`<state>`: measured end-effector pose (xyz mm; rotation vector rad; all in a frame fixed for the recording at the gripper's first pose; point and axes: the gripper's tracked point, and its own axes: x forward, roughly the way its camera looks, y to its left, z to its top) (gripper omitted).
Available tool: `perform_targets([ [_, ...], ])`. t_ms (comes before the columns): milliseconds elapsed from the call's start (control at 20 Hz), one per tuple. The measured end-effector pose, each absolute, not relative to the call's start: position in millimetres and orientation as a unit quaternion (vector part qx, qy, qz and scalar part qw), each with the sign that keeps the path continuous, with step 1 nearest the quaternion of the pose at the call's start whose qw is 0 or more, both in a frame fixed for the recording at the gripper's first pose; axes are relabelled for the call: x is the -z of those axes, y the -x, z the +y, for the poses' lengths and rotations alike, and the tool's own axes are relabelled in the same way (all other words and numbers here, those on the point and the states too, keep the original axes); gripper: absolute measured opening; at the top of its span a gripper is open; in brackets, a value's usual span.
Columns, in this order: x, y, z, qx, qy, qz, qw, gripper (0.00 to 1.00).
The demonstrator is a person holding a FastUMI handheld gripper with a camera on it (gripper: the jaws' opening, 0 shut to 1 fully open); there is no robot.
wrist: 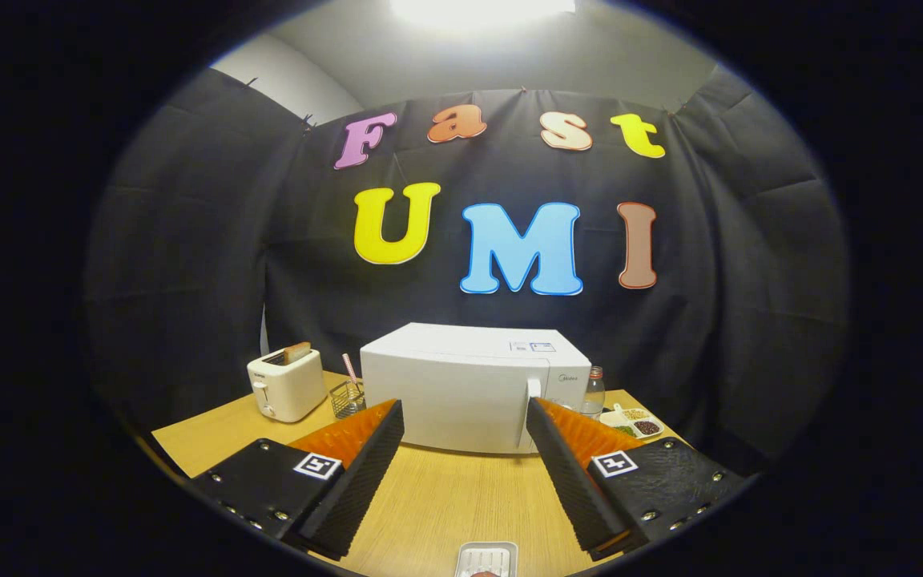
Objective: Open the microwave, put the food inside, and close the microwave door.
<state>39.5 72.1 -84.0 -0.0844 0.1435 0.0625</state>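
Sitting on wooden table (213,445): microwave (461,393), door shut, handle (531,413) by its right edge. Food tray (487,558) lies on table betw. fingers, close in, outside the oven. Gripper (461,437) fingers wide apart, holding nothing. Toaster (285,385), wire basket (347,398), bottle (594,391), snack dish (631,421) flank the oven.

The microwave (461,389) has a smooth, matt white shell. The table (445,497) shows pale wood grain. The toaster (285,386) looks like glossy cream plastic; the basket (347,398) is thin wire.

The gripper (464,417) fingers, spread wide apart with nothing between them, have ribbed pads (357,473).
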Motion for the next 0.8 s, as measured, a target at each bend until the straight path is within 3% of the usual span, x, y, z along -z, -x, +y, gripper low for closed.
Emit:
perform_targets([
  [800,80.1,-39.4,66.6,-0.034,0.044,0.065,0.996,0.98],
])
